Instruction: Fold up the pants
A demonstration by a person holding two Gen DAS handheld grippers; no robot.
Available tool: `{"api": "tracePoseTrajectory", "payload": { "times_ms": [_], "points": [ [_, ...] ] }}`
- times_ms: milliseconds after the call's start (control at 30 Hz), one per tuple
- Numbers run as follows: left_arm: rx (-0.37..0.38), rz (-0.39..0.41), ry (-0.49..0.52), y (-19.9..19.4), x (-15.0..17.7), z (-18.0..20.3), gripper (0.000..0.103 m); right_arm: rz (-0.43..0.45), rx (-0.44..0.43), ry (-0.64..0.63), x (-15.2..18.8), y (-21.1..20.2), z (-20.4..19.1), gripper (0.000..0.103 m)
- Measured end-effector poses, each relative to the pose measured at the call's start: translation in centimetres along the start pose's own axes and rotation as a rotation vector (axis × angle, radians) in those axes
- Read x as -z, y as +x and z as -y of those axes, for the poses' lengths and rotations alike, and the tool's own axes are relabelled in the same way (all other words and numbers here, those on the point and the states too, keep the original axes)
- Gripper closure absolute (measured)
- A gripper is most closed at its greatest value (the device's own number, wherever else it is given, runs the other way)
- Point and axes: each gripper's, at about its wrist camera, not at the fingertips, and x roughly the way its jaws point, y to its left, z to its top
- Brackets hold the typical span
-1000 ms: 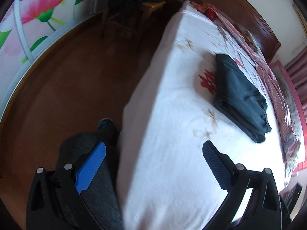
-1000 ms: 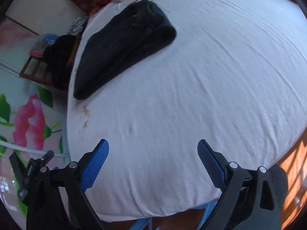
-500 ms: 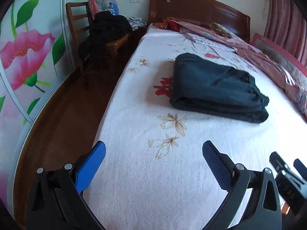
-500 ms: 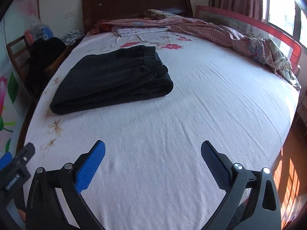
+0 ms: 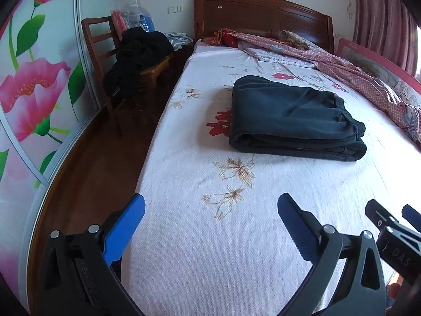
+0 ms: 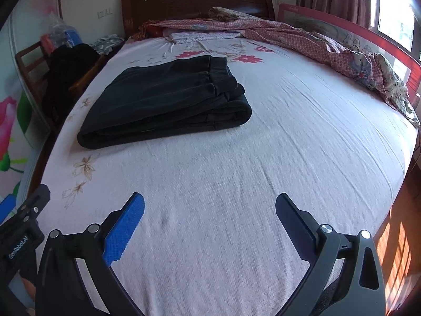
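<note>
Dark pants (image 5: 292, 117) lie folded in a thick flat stack on the white flowered bed sheet (image 5: 210, 237). They also show in the right wrist view (image 6: 168, 100), left of the bed's middle. My left gripper (image 5: 210, 210) is open and empty, held over the bed's near end, well short of the pants. My right gripper (image 6: 209, 209) is open and empty, also over the near end. Each gripper's body shows at the edge of the other's view.
A wooden chair (image 5: 105, 52) piled with black clothes (image 5: 136, 52) stands left of the bed by the flowered wardrobe door. A red patterned quilt (image 6: 315, 42) lies bunched along the bed's far and right side. A wooden headboard (image 5: 263, 15) is at the back.
Both grippers have swung up from looking down at the bed's edge and floor to looking level along the bed. The pants have not moved. Both stay open.
</note>
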Motion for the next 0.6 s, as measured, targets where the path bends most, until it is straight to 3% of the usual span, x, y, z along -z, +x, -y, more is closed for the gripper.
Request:
{"api": "tracePoseTrajectory", "payload": {
  "times_ms": [200,600],
  "points": [
    [0.018,-0.024,-0.023,0.5,0.3,-0.3,0.002,0.062,0.026,0.015,-0.5,-1.5,0.3,0.004],
    [0.035,-0.019,-0.006,0.2,0.4,0.4,0.002,0.026,-0.009,0.006,0.0,-0.9,-0.2,0.004]
  ]
}}
